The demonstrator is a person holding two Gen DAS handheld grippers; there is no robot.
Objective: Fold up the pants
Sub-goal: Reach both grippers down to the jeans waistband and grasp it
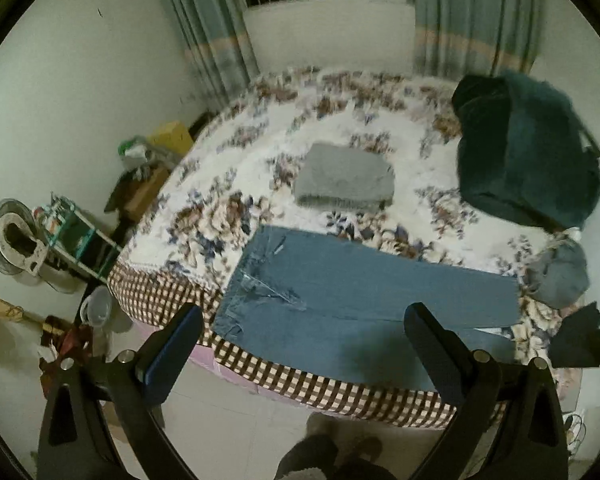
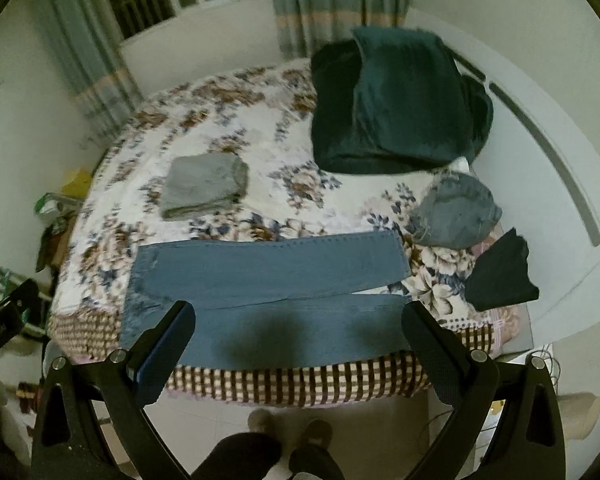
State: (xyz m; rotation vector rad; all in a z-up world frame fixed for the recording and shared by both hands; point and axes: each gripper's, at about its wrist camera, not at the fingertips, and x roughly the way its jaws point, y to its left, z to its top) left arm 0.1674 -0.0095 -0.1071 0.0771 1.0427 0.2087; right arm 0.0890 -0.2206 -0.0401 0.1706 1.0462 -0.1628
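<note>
both grippers hang above the near edge of the bed (image 2: pixel 340 380), aimed down at it. the left gripper (image 1: pixel 304 320) has its jaws spread wide and empty; the right gripper (image 2: pixel 300 320) likewise, gripping nothing. blue jeans (image 2: pixel 260 280) lie flat along the bed's near edge, legs side by side. toward 12 o'clock of them sits a folded grey garment (image 2: pixel 204 186); at 2 o'clock, a crumpled denim bundle (image 2: pixel 456 216).

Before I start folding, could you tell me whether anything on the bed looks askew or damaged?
The jeans lie flat along the bed's near edge, but the legs splay apart toward the cuffs, and the fabric near the waist looks ripped or distressed. A crumpled grey garment and a dark one sit unfolded at the cuff end. Both grippers hang open.
</note>
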